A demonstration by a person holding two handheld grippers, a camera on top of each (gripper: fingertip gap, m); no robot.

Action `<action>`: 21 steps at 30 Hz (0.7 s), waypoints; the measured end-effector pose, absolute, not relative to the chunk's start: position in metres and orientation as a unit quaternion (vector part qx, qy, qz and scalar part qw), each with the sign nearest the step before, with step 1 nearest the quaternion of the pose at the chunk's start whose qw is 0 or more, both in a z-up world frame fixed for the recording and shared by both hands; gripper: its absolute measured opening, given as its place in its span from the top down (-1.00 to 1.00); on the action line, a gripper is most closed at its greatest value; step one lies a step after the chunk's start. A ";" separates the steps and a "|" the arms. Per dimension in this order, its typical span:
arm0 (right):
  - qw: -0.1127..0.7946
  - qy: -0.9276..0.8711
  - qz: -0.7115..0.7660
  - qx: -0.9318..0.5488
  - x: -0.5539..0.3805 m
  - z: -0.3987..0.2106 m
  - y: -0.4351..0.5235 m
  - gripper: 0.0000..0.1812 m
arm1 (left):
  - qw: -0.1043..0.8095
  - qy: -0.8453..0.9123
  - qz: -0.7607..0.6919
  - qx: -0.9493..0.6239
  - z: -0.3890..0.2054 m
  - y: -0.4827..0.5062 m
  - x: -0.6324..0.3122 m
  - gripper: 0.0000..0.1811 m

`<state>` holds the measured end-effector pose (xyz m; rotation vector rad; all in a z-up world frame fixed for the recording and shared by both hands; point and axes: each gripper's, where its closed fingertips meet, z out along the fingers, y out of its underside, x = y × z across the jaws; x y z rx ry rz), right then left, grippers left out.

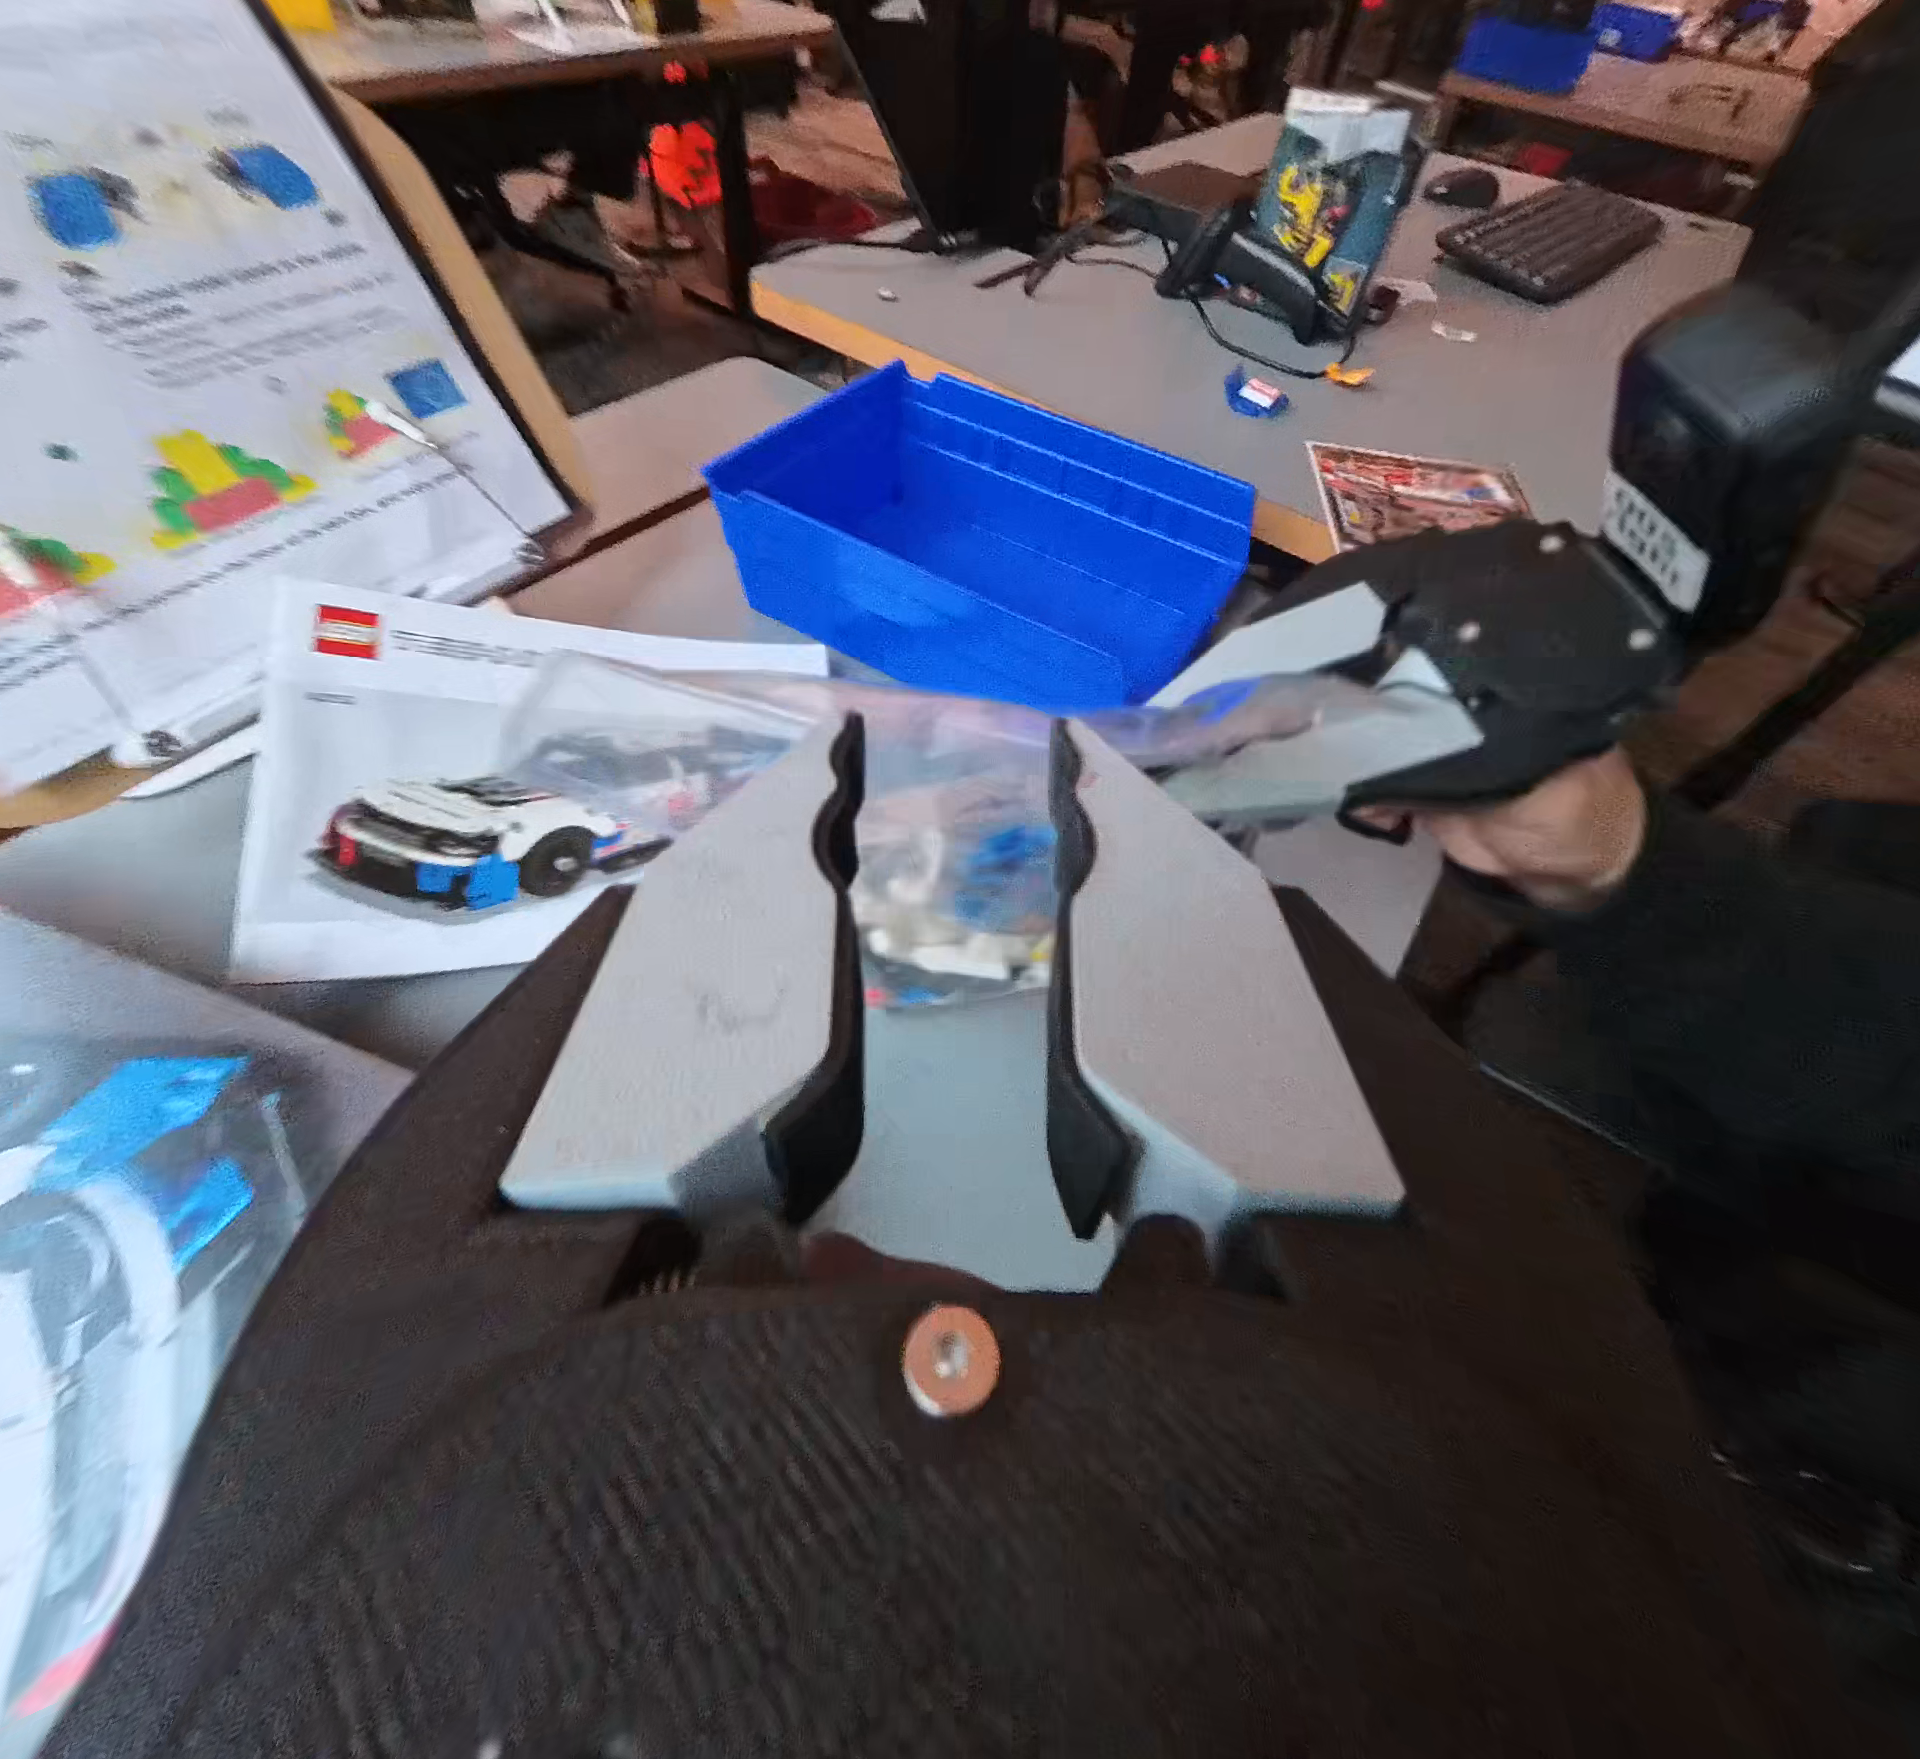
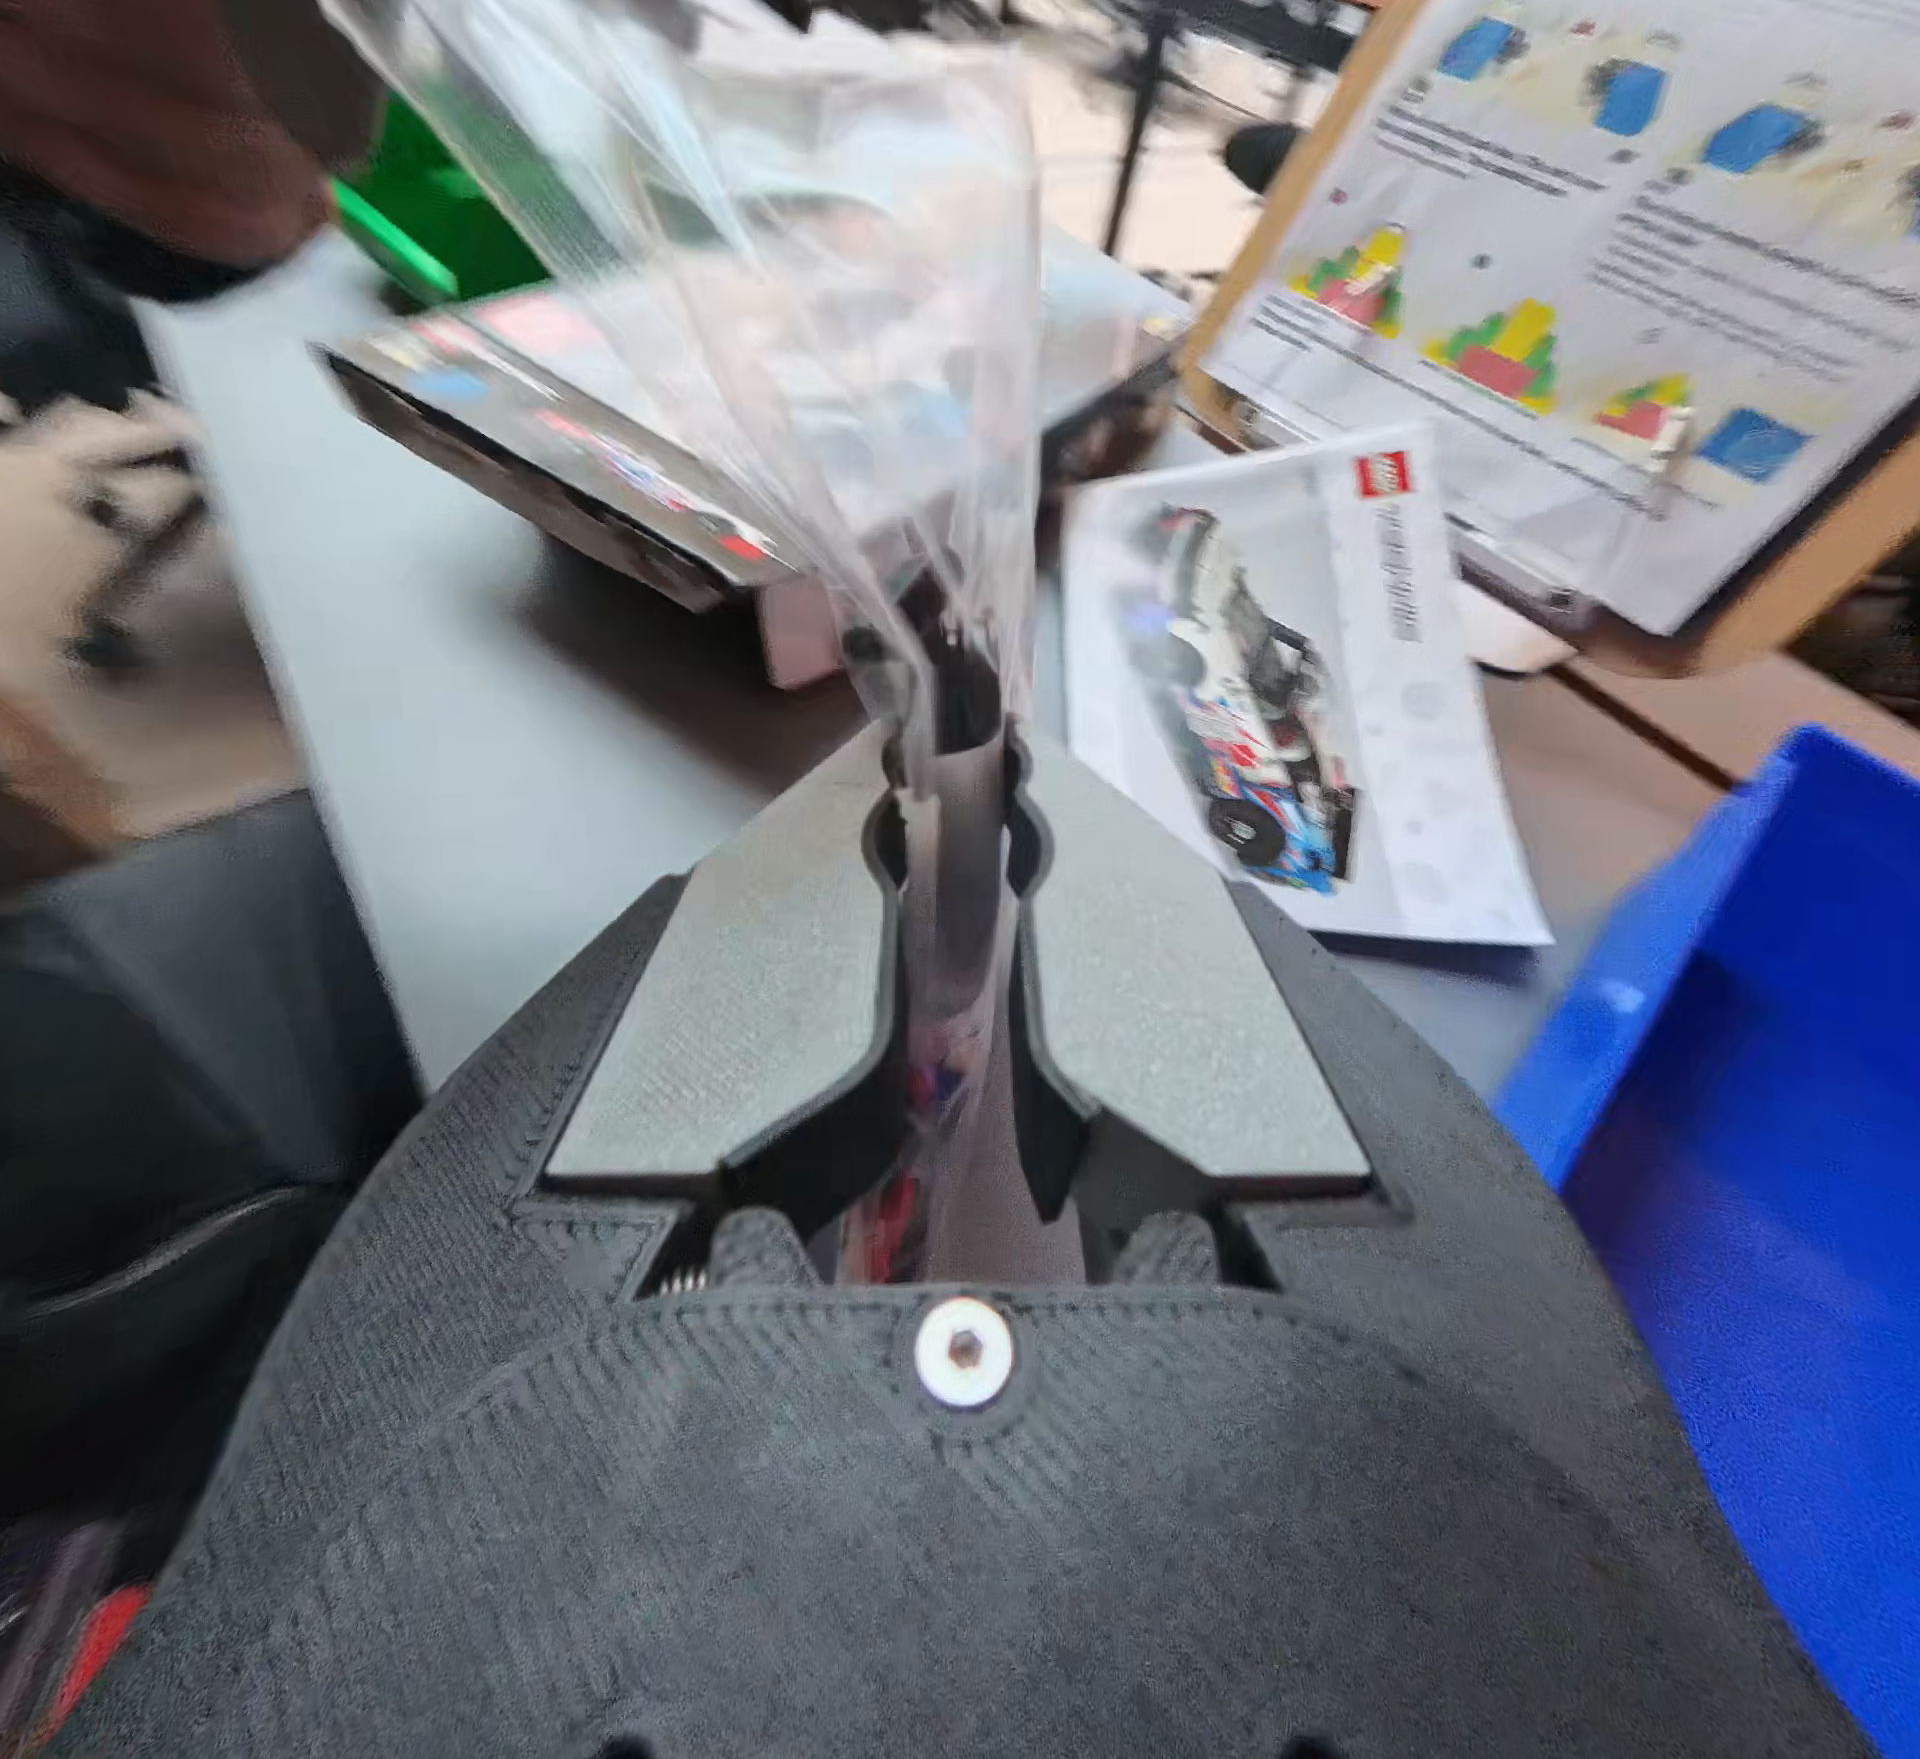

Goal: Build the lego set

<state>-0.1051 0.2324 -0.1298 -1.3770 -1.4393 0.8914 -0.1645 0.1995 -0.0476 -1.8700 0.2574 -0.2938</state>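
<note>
Grey table holds a logo-marked booklet; left gripper gapes, right gripper clamps a blurred clear bag.

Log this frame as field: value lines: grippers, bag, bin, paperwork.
left gripper: open, fingers either side of the bag, not closed on it
right gripper: shut on the bag's clear plastic
bag: transparent, white and blue pieces inside, unopened as far as visible
blue bin: empty, behind the bag
instruction booklet: flat on table, left of bag
set box: lying on table
</note>
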 end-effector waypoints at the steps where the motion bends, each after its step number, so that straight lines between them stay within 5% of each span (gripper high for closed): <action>1: 0.438 -0.577 0.407 -0.557 -0.100 -0.121 0.236 0.87 | 0.593 0.101 -0.107 -0.792 -0.044 0.188 -0.176 0.62; 6: 0.310 -0.568 0.576 -0.500 -0.077 -0.089 0.227 0.87 | 0.580 0.077 -0.167 -0.794 -0.080 0.160 -0.186 0.47; 16: 0.228 -0.554 0.668 -0.441 -0.060 -0.091 0.210 0.87 | 0.522 0.088 -0.216 -0.821 -0.159 0.209 -0.164 0.24; 20: 0.223 -0.519 0.684 -0.462 -0.061 -0.102 0.224 0.87 | 0.558 0.102 -0.309 -0.763 -0.137 0.199 -0.147 1.00; 21: 0.232 -0.509 0.684 -0.469 -0.062 -0.105 0.230 0.87 | 0.566 0.100 -0.300 -0.761 -0.137 0.198 -0.149 1.00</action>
